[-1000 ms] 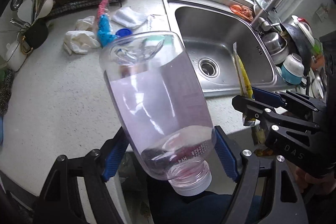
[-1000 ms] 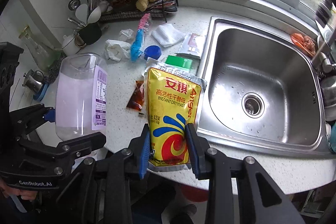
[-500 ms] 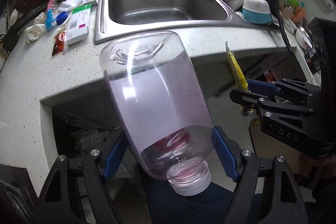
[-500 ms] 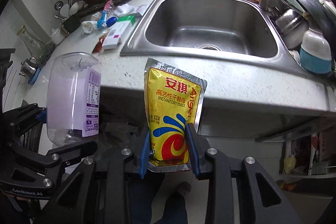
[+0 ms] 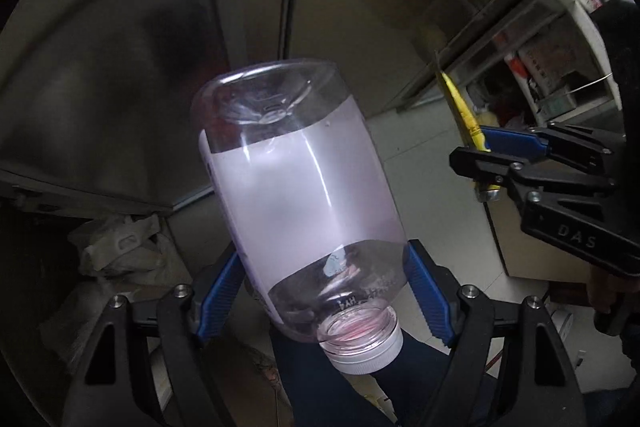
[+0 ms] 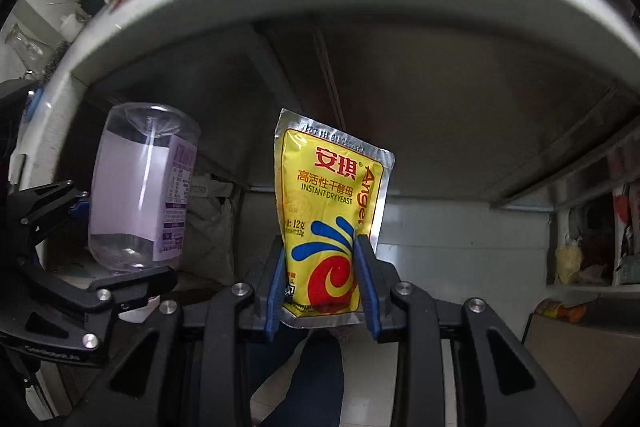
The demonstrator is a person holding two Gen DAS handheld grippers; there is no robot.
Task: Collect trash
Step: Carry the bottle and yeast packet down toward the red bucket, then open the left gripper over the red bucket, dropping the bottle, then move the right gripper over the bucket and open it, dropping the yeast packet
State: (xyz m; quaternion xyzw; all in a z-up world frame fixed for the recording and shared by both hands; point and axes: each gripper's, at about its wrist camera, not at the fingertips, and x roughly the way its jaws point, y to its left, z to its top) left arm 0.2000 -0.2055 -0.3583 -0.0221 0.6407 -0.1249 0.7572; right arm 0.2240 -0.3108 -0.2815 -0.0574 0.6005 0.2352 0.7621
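My left gripper (image 5: 324,291) clamps the bottle (image 5: 300,195) near its cap; right gripper (image 6: 322,279) pinches the yeast packet (image 6: 328,211). Smooth bottle could slip.

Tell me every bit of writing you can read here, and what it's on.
"INSTANT DRY YEAST", "Angel", "12g", with red Chinese brand characters: yellow yeast packet in the right gripper.
"DAS": body of the right gripper, seen from the left wrist view.
"HY4", embossed and seen reversed: neck of the bottle in the left gripper.
Purple label on the bottle: too small to read.
Lettering on the left gripper's body: blurred.
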